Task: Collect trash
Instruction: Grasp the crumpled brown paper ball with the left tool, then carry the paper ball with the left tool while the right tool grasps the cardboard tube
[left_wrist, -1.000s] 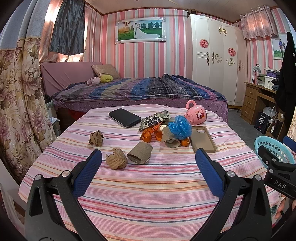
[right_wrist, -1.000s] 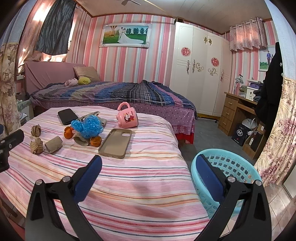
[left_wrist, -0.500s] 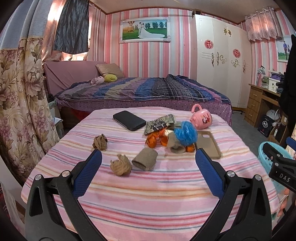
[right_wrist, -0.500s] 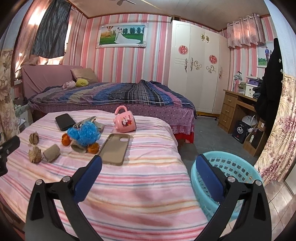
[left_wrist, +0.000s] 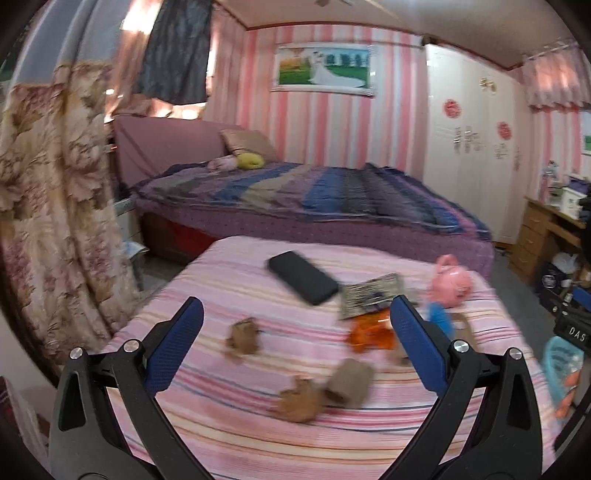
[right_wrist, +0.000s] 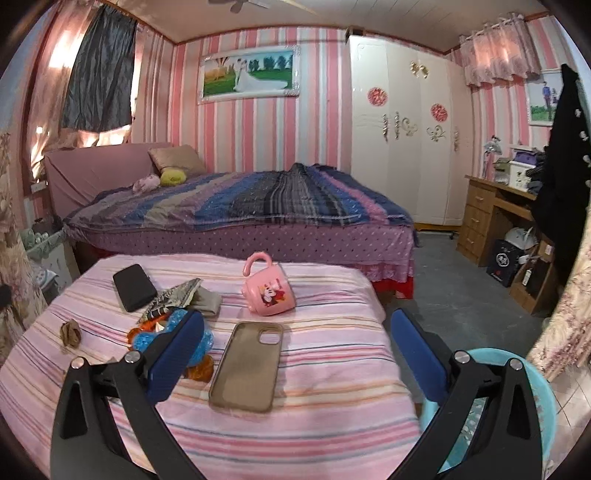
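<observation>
Both grippers have swung leftward since a moment ago, and the left view is now blurred. Left gripper (left_wrist: 295, 347) hovers with its blue textured pads spread apart, holding nothing, above the pink striped cloth (left_wrist: 258, 435). Between the pads lie two crumpled brown paper wads (left_wrist: 297, 400) (left_wrist: 244, 338) and a squashed cardboard tube (left_wrist: 349, 382), the nearer wad touching the tube. Right gripper (right_wrist: 297, 354), equally spread and holding nothing, frames a flat tan phone case (right_wrist: 247, 367); beside the cloth sits a round blue plastic basket (right_wrist: 543, 402).
</observation>
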